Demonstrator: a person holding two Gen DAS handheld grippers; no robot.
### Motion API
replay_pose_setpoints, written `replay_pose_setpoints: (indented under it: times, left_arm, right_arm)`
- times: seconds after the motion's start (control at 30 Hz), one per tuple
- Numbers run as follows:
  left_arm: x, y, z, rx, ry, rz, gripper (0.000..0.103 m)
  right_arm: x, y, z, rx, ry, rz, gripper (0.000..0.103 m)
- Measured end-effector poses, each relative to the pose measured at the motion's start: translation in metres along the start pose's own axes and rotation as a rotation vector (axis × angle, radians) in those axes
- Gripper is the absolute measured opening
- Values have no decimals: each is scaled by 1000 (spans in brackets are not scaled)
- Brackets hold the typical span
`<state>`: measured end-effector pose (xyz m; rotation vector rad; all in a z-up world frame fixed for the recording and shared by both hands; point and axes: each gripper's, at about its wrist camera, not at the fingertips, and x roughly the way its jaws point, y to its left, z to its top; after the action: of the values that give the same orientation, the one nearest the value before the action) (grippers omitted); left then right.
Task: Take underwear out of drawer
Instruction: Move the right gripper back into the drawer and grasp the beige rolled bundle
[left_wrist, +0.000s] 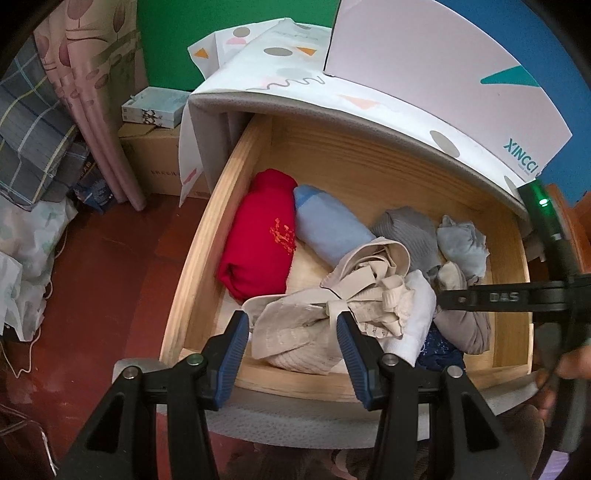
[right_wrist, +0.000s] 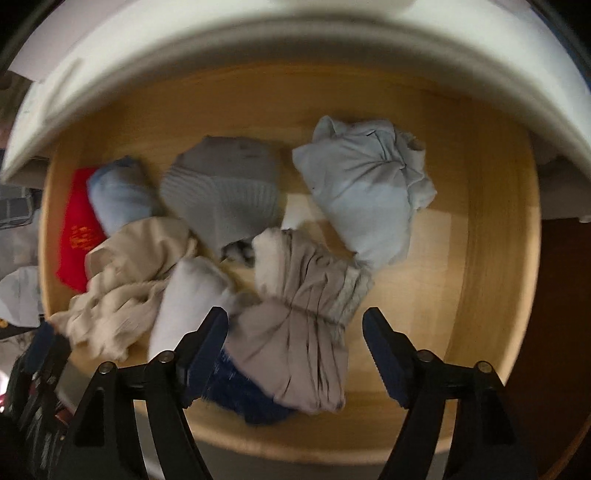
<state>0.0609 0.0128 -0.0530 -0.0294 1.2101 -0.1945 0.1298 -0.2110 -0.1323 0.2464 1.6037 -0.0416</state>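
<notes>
Fingers of the right gripper (right_wrist: 295, 350) stand wide, empty, over the taupe bundle (right_wrist: 295, 350) at lower centre of the wooden drawer (right_wrist: 491, 229). Left gripper (left_wrist: 291, 350), narrower, frames the beige underwear (left_wrist: 314, 314) without pressing. Farther back lies the pale blue piece (right_wrist: 362, 192). Soft, light cloth; pinch a raised fold.
</notes>
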Motion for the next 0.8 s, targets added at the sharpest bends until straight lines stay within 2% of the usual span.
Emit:
replay_pose_setpoints:
  times: [0.13, 0.2, 0.23, 0.6, 0.8]
  left_arm:
    - [3, -2, 1, 7, 15, -7, 51]
    - [3, -4, 1, 17, 18, -5, 51]
    - [4, -5, 1, 22, 20, -4, 51]
    - [15, -23, 0, 135, 82, -14, 51]
    - [19, -32, -1, 192, 109, -14, 51]
  right_arm:
    - [11, -1, 4, -13, -1, -22, 70]
    - [18, -4, 4, -25, 6, -31, 58]
    - [18, -6, 3, -27, 0, -40, 57]
    - [20, -49, -10, -38, 19, -85, 52]
    - [25, -53, -23, -86, -6, -127, 51]
